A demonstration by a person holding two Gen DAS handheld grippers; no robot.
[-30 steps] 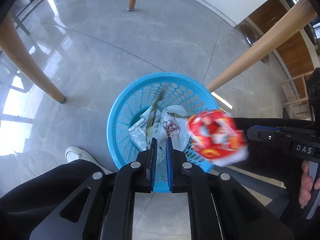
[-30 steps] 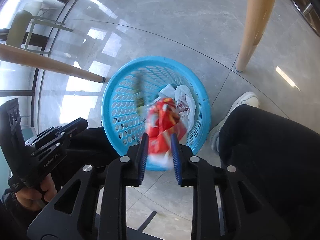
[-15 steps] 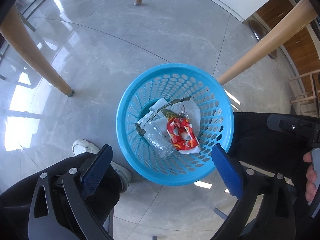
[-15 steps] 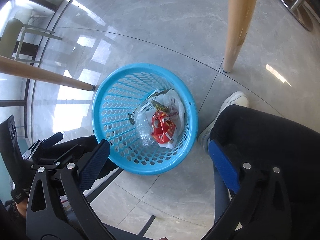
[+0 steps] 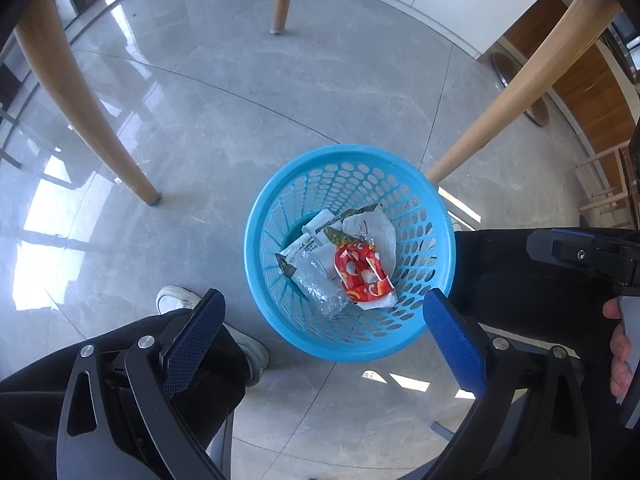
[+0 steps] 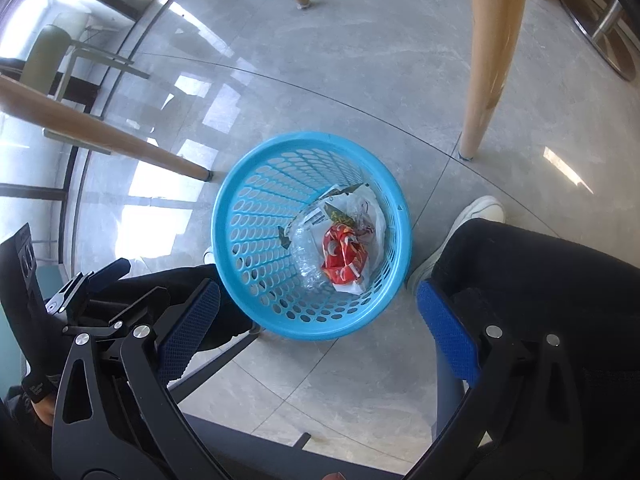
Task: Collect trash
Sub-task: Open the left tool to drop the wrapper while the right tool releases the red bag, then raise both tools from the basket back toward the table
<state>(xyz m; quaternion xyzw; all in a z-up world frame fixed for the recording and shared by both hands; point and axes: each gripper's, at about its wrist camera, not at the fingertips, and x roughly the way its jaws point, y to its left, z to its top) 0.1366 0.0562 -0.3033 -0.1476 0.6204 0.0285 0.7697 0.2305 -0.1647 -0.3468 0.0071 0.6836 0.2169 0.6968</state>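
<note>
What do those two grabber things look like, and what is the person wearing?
Each gripper, left gripper and right gripper, has black plastic jaws with triangular cut-outs, silver screws, and blue criss-cross textured fingers. The person wears black trousers and white sneakers.

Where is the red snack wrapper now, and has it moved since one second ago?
Yes. The red snack wrapper dropped from between the right gripper's pads into the blue basket, onto the other trash. Both grippers' jaws have just opened, nothing between them.

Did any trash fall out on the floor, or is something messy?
Nothing stands out. The red wrapper and other trash lie inside the upright blue basket; no litter shows on the grey floor around it.
</note>
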